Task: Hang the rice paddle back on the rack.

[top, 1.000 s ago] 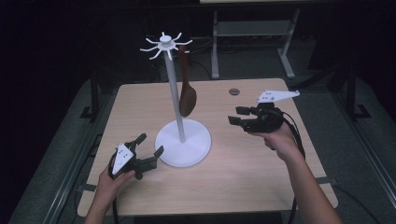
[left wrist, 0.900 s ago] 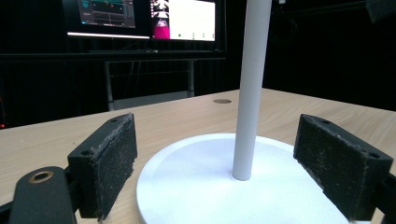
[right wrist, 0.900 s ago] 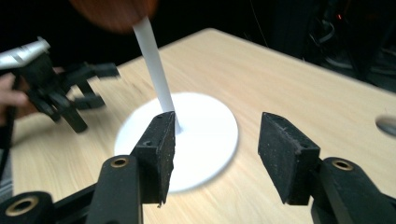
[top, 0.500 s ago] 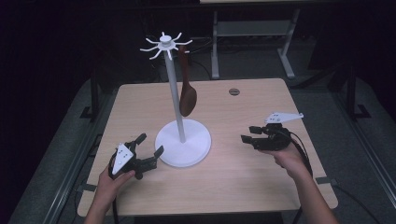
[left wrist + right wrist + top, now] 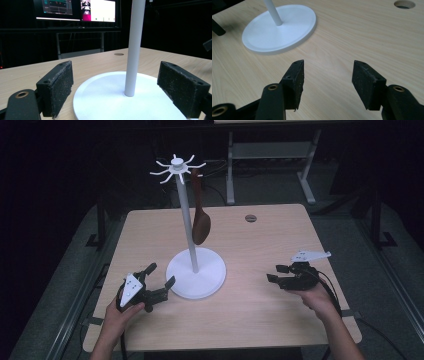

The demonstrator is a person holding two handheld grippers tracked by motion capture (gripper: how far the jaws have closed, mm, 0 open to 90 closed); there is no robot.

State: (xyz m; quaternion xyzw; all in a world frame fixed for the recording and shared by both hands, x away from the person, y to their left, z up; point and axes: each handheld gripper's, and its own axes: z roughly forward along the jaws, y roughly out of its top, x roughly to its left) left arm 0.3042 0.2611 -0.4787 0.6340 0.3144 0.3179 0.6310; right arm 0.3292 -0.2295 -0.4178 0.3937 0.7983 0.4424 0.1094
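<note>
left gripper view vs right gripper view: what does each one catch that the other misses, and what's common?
Left gripper view alone: lit monitors behind the table, a metal frame under them, and that gripper's own open pads flanking the stand's base.

Right gripper view alone: the base's whole round outline, and its own open pads over bare wood, apart from the base.

Both: the white base, its pole, the wooden tabletop and the cable hole.
</note>
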